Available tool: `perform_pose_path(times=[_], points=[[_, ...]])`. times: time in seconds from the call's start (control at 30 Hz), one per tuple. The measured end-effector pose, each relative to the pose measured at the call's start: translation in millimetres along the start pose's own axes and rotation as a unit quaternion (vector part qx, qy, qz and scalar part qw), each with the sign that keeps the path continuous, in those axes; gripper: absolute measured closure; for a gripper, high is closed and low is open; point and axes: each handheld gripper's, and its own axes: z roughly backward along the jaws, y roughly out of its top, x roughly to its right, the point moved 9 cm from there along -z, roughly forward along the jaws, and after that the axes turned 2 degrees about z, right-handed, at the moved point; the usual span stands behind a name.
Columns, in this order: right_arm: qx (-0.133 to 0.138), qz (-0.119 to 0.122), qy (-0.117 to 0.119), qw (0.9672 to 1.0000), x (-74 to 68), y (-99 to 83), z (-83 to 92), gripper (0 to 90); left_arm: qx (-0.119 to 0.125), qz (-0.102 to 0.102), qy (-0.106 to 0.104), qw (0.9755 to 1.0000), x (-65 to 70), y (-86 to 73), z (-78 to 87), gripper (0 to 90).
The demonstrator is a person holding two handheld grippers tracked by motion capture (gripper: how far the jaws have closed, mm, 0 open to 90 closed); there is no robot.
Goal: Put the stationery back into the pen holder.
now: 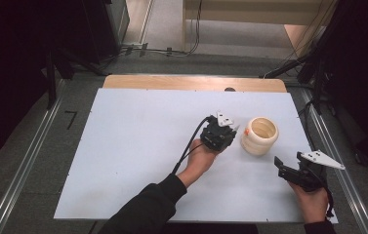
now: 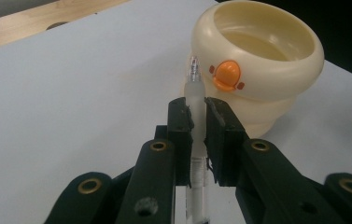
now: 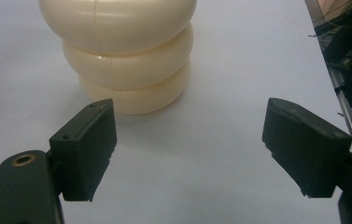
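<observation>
Left gripper [image 2: 198, 112] is clamped tight on a frosted pen [image 2: 195, 95], tip sticking up past the jaws, just beside the cream ribbed pot [image 2: 257, 70] with the orange button. Right gripper [image 3: 190, 140] sits wide open, holding nothing, near the pot on the white table [image 1: 137, 141].

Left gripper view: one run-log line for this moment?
left gripper: shut on pen | cream pot: upright beside pen tip | right gripper: open, empty
</observation>
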Motion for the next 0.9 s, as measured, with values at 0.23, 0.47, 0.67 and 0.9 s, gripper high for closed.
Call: perform_pose_path(times=[0.23, 0.47, 0.67, 0.9], points=[[-0.004, -0.001, 0.002, 1.0, 1.2, -1.6, -1.5, 16.3, 0.002, 0.0, -0.003, 1.0, 2.6, 8.2, -4.2, 81.3], [-0.005, 0.0, 0.006, 1.0, 0.8, -2.0, -2.1, 16.3, 0.002, -0.006, -0.006, 1.0, 9.2, 16.2, -9.3, 81.3], [-0.006, -0.002, 0.007, 1.0, 1.4, -2.7, -1.9, 16.3, 0.004, -0.006, -0.006, 1.0, 11.9, 23.2, -13.3, 81.3], [-0.006, -0.003, 0.009, 0.9999, 1.8, -2.9, -2.2, 16.3, 0.007, -0.01, -0.008, 0.9999, 15.2, 32.2, -17.0, 81.3]])
